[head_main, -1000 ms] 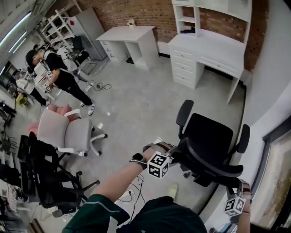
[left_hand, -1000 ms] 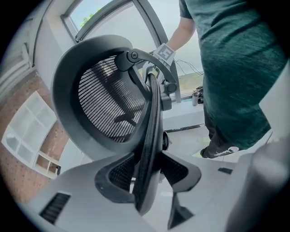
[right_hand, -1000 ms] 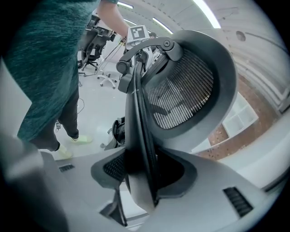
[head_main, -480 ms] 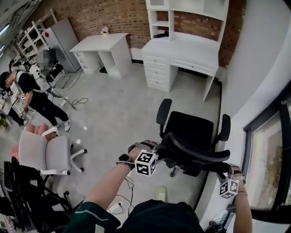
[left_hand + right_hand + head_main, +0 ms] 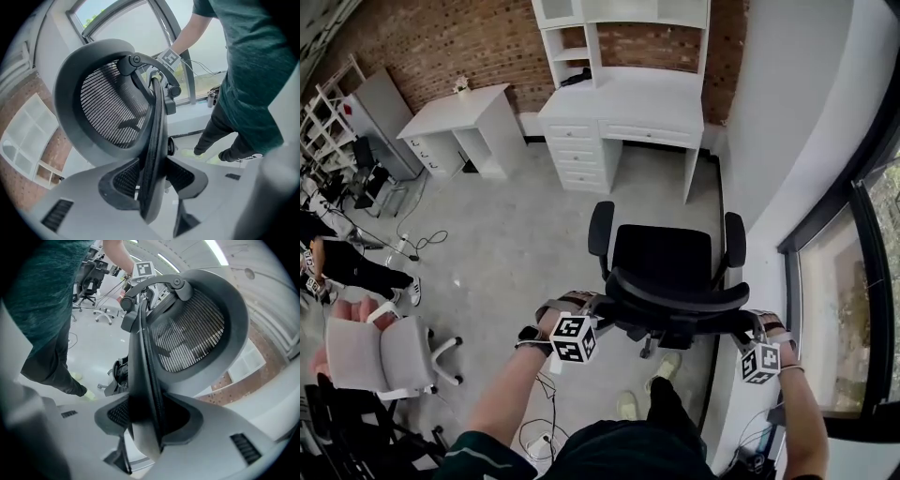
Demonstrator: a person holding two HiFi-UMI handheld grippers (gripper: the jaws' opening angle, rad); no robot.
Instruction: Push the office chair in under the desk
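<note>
The black office chair point(image 5: 664, 262) stands on the grey floor with its seat facing the white desk with a hutch point(image 5: 623, 98), a short way in front of the desk's knee gap point(image 5: 652, 173). My left gripper point(image 5: 602, 307) is shut on the left end of the mesh backrest's rim point(image 5: 152, 140). My right gripper point(image 5: 739, 325) is shut on the right end of the backrest's rim point(image 5: 143, 380). In both gripper views the rim fills the space between the jaws, left gripper point(image 5: 152, 177) and right gripper point(image 5: 147, 417). The curved headrest point(image 5: 108, 105) rises beyond them.
A smaller white desk point(image 5: 461, 117) stands left of the hutch desk. A white and pink chair point(image 5: 389, 349), black chairs point(image 5: 342, 431) and a person point(image 5: 352, 267) are at the left. A white wall and a window point(image 5: 862, 309) run along the right. Cables point(image 5: 422, 239) lie on the floor.
The chair has rolled toward the hutch desk with both grippers on its backrest. It now sits squarely in front of the knee gap, and the person behind it has stepped forward.
</note>
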